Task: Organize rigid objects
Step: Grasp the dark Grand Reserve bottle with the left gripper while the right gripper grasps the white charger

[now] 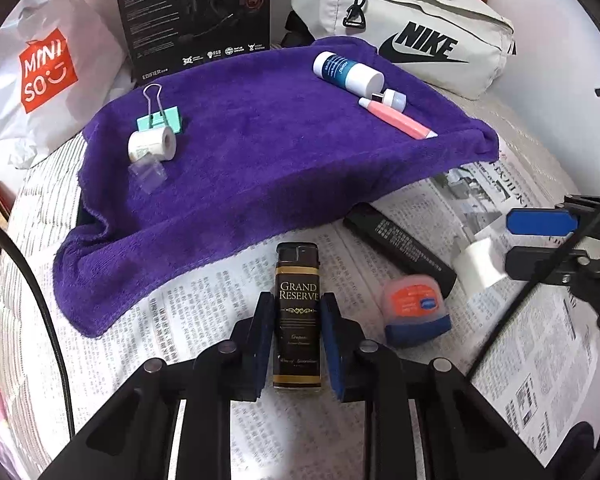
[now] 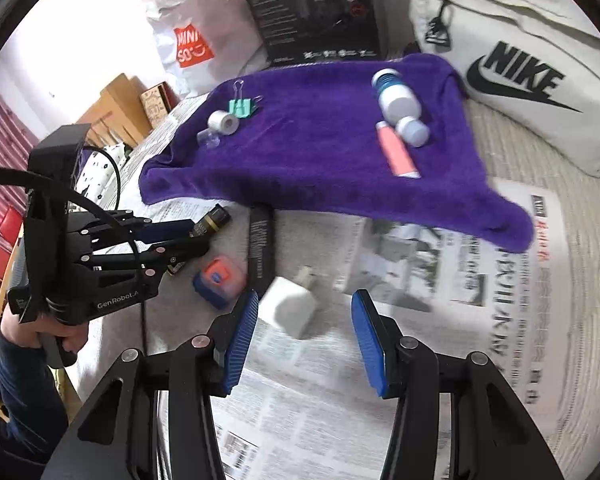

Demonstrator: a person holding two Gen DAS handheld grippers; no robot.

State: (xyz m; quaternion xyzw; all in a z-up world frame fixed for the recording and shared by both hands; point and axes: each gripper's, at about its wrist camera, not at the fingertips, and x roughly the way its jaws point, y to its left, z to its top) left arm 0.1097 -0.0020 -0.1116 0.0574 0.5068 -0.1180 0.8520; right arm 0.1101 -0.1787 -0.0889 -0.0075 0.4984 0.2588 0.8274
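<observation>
My left gripper [image 1: 298,304] is shut on a dark "Grand Reserve" lighter [image 1: 298,312] lying on newspaper; it shows from the side in the right wrist view [image 2: 196,236]. My right gripper [image 2: 306,312] is open, with a white charger plug [image 2: 292,310] between its fingers, near the left one; the plug also shows in the left wrist view [image 1: 478,266]. An orange-and-blue tin [image 1: 414,310] and a long black box [image 1: 400,244] lie beside them. A purple towel [image 1: 260,152] carries a white-and-blue bottle [image 1: 348,72], a pink tube [image 1: 398,118], a small capped jar [image 1: 394,98], a green binder clip [image 1: 160,118], a tape roll [image 1: 152,144] and a clear cap [image 1: 148,174].
Newspaper [image 2: 480,320] covers the surface. Behind the towel stand a white Miniso bag [image 1: 48,72], a black Edifier box [image 1: 192,16] and a beige Nike bag [image 1: 412,28]. Cardboard boxes [image 2: 116,100] sit at the far left in the right wrist view.
</observation>
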